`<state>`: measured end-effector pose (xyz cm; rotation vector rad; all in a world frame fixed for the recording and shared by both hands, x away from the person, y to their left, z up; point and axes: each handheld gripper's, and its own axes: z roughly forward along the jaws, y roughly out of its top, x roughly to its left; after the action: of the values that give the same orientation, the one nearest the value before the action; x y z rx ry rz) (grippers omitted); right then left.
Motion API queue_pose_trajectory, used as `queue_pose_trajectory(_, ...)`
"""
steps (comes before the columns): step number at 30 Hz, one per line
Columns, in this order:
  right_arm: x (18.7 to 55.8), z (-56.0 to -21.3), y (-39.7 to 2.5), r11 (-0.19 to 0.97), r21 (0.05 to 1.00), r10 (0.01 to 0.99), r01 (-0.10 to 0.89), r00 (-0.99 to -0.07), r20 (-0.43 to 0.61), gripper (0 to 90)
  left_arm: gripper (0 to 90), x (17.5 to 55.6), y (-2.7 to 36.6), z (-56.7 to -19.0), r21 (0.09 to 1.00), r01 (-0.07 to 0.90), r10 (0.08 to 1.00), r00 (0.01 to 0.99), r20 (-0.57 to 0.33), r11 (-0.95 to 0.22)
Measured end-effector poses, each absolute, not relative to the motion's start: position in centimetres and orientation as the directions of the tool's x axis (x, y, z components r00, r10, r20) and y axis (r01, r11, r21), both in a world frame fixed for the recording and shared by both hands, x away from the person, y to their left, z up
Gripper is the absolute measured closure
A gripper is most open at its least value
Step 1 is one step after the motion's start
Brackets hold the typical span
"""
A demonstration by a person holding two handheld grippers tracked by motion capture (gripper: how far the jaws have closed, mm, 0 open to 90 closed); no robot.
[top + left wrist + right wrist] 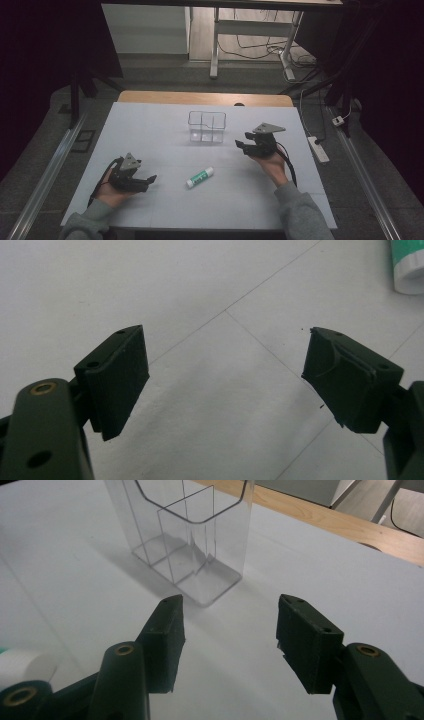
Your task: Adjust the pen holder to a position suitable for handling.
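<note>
Between both hand-held grippers, on white worktop: glue stick, near left hand-held gripper, untouched. Right hand-held gripper beside clear organizer. Both agape, empty.

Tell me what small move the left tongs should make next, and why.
Probably ease the left tongs to the right and close around the glue stick. Their jaws are open and empty, and the stick lies loose on the white table just beyond them, still outside the clear compartment holder.
</note>
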<state>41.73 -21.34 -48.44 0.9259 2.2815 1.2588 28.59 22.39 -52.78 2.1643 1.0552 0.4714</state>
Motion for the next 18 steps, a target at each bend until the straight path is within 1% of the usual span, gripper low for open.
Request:
queue_pose_trajectory(9, 36.9, -49.3, -25.2, 0.388, 0.837, 0.715, 0.385, -0.699, -0.010, 39.2, 17.8, 28.6, 22.4, -52.7, 0.713, 0.548, 0.795, 0.607, 0.022, -0.438)
queue_pose_trajectory(18, 33.3, -49.8, -27.7, 0.408, 0.838, 0.701, 0.362, -0.713, -0.034, 35.8, 18.0, 28.8, 22.4, -52.8, 0.711, 0.547, 0.792, 0.610, 0.022, -0.441)
